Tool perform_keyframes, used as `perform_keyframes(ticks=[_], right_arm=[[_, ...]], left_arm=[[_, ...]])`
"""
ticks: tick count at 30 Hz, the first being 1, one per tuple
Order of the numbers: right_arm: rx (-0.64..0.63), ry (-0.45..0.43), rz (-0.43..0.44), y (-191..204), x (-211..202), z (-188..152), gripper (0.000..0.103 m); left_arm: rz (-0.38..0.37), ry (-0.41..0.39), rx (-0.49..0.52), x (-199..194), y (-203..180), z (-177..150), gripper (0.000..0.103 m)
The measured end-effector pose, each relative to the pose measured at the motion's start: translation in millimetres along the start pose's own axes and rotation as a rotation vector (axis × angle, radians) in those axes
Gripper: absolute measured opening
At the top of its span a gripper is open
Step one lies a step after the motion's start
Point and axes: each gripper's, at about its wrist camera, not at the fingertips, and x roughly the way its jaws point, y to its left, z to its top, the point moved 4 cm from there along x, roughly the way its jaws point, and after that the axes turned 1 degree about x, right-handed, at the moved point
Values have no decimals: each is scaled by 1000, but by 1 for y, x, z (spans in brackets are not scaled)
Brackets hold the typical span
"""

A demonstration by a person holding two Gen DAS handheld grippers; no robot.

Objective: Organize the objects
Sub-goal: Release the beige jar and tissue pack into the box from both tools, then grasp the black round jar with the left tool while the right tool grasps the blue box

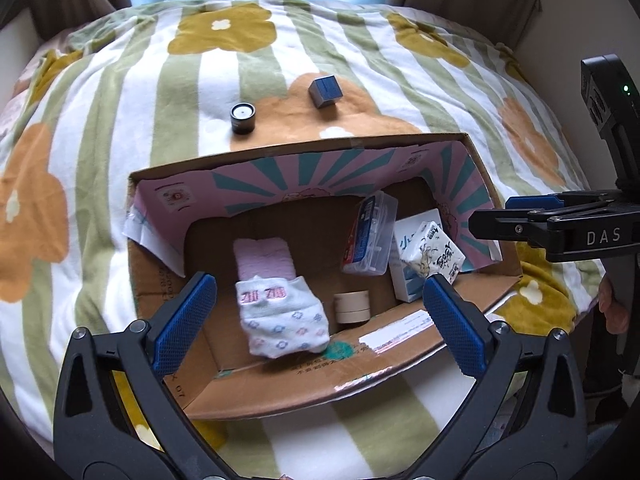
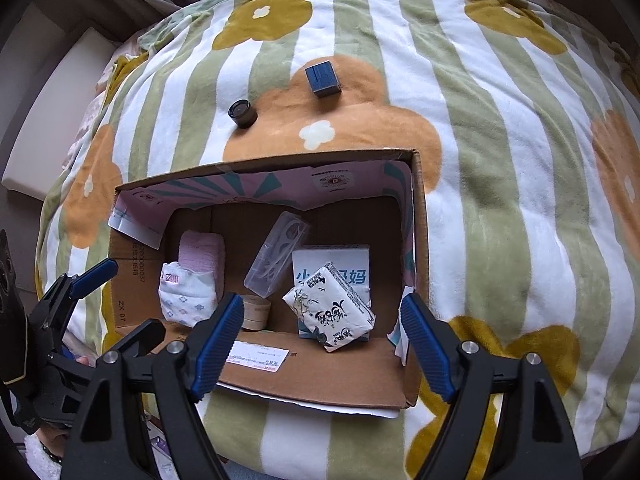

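An open cardboard box (image 1: 404, 354) (image 2: 320, 380) sits on a flowered blanket. A white flower-print cloth bundle (image 1: 280, 320) (image 2: 185, 295) rests in it against a pink towel (image 1: 262, 258) (image 2: 202, 254). My left gripper (image 1: 320, 316) (image 2: 120, 306) hangs over the box's left half, open wide, with the bundle below and free of the pads. Over the right half my right gripper (image 2: 322, 340) (image 1: 490, 213) is open. Under it a printed tissue pack (image 2: 332, 308) (image 1: 434, 250) lies tilted on a white-and-blue carton (image 2: 332, 264), untouched.
Also in the box are a clear plastic case (image 1: 372, 236) (image 2: 276, 262) and beige tape rolls (image 1: 352, 306) (image 2: 256, 312). Beyond the box, a black cylinder (image 1: 243, 118) (image 2: 242, 113) and a small blue cube box (image 1: 325, 91) (image 2: 322, 79) sit on the blanket (image 1: 120, 120).
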Motion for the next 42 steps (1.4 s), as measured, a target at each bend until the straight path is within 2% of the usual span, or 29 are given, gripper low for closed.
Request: perform_keyframes(ticks=[9, 19, 29, 33, 35, 42], right_arm=[[18, 30, -20, 11, 8, 4, 77], [65, 6, -37, 26, 6, 29, 77], [97, -83, -66, 33, -7, 97, 77], [103, -108, -81, 32, -2, 127, 79], [105, -109, -100, 29, 6, 142, 90], [152, -98, -126, 14, 39, 176, 96]], left_arm=[[2, -11, 2, -6, 10, 10, 103], [0, -42, 17, -15, 32, 43, 103], [17, -99, 189, -28, 56, 115, 103], [10, -123, 263, -18, 68, 149, 103], [-11, -132, 291, -7, 75, 165, 103], [-72, -68, 363, 56, 94, 196, 103]])
